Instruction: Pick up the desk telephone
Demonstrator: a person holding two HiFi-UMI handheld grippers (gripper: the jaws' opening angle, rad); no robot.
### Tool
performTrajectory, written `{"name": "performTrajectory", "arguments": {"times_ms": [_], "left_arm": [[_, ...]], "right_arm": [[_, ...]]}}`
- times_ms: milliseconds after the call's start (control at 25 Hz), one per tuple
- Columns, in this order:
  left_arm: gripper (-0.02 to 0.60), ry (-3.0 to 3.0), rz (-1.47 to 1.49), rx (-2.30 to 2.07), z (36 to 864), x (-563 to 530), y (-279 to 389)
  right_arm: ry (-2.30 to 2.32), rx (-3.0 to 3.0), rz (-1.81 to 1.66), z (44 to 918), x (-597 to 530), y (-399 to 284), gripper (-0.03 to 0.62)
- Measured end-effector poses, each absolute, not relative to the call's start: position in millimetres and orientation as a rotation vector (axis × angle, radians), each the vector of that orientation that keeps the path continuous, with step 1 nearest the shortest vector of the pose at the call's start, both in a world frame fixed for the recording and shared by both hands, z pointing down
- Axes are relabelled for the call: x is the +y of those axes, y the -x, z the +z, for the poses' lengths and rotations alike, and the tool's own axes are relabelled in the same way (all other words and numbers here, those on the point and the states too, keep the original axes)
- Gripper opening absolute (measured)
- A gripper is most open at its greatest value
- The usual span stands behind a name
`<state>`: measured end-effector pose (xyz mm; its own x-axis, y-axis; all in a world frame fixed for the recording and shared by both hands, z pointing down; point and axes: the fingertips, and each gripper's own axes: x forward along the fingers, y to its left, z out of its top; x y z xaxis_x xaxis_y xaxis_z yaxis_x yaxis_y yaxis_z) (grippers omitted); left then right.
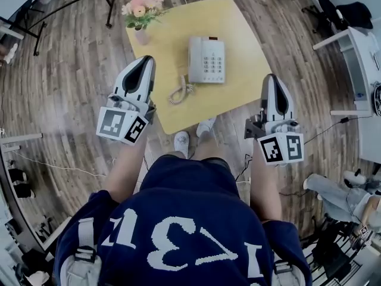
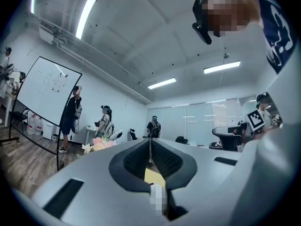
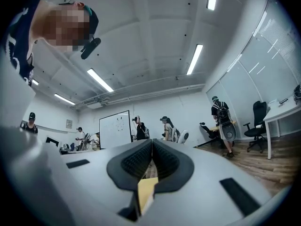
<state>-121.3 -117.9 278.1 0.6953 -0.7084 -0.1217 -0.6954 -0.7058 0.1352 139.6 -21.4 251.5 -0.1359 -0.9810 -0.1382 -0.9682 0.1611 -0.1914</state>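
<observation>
A white desk telephone (image 1: 206,59) with a keypad lies on the yellow table (image 1: 238,22), its coiled cord (image 1: 180,92) trailing toward the table's near edge. My left gripper (image 1: 146,62) hovers at the table's left side, short of the phone, shut with nothing in it. My right gripper (image 1: 271,78) hangs off the table's right edge, also shut and empty. In the left gripper view the left gripper's (image 2: 150,150) ribbed pads meet; in the right gripper view the right gripper's (image 3: 151,153) pads meet too, with a sliver of yellow table behind. The phone shows in neither gripper view.
A vase of pink flowers (image 1: 143,11) stands on the table's far left corner. The person's white shoes (image 1: 181,140) sit just under the near edge. A white desk (image 1: 363,70) and black chair (image 1: 333,11) stand at right; several people stand by a whiteboard (image 2: 47,93).
</observation>
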Motion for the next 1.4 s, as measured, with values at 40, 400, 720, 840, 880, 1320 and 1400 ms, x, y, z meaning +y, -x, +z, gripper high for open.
{"name": "performTrajectory", "arguments": {"times_ms": [40,400,720,840,880,1320,1400], "left_arm": [[0.021,-2.817,-0.251,-1.173,279,-122,119],[0.021,-2.787,-0.257,-1.285,271,-169,101],[0.023,-2.728,-0.269,-1.419,272,-208,76],[0.022,-2.704,-0.272,-1.459,274,-216,67],[0.023,-2.701,-0.277,-1.464,275,-218,64],[0.023,-2.659,-0.201,-1.403,310,-237,57],[0.023,-2.652,-0.187,-1.375,318,-240,57]], "right_arm": [[1.889,2.211,-0.083,252,-28,-141,0.027],[1.77,2.272,-0.093,246,-102,-163,0.028],[1.638,2.346,-0.128,246,-172,-195,0.028],[1.593,2.376,-0.156,250,-193,-204,0.028],[1.584,2.384,-0.163,251,-199,-207,0.028],[1.584,2.397,-0.255,280,-233,-195,0.028],[1.599,2.389,-0.266,284,-236,-193,0.028]]}}
